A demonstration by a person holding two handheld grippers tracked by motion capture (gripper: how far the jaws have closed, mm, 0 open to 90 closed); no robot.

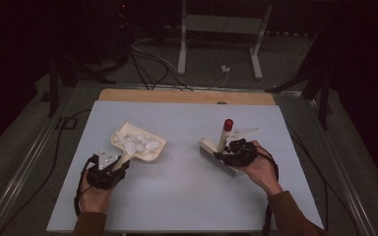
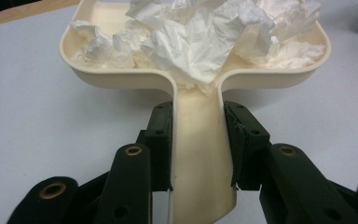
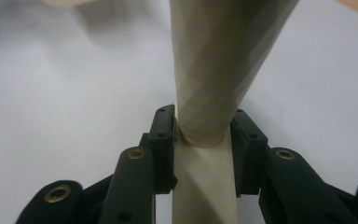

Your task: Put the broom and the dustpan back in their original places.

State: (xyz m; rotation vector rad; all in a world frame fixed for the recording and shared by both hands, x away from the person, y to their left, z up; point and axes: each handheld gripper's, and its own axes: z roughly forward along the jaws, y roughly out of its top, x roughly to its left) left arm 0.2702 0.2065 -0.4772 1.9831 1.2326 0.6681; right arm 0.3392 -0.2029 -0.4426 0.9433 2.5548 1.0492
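Now, dustpan (image 1: 139, 142) left of centre, full of paper (image 2: 205, 39), left gripper (image 2: 198, 140) clamped on its handle. Right gripper (image 3: 200, 149) clamps the brush (image 1: 218, 158), centre-right. I'd hold the pan level and set the brush down gently on the counter (image 1: 177, 196).

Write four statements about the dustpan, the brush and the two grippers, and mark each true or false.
1. The left gripper is shut on the dustpan handle. True.
2. The dustpan is empty. False: crumpled white paper lies in it.
3. The right gripper holds the brush by its cream handle. True.
4. The brush handle's tip is blue. False: it is red.
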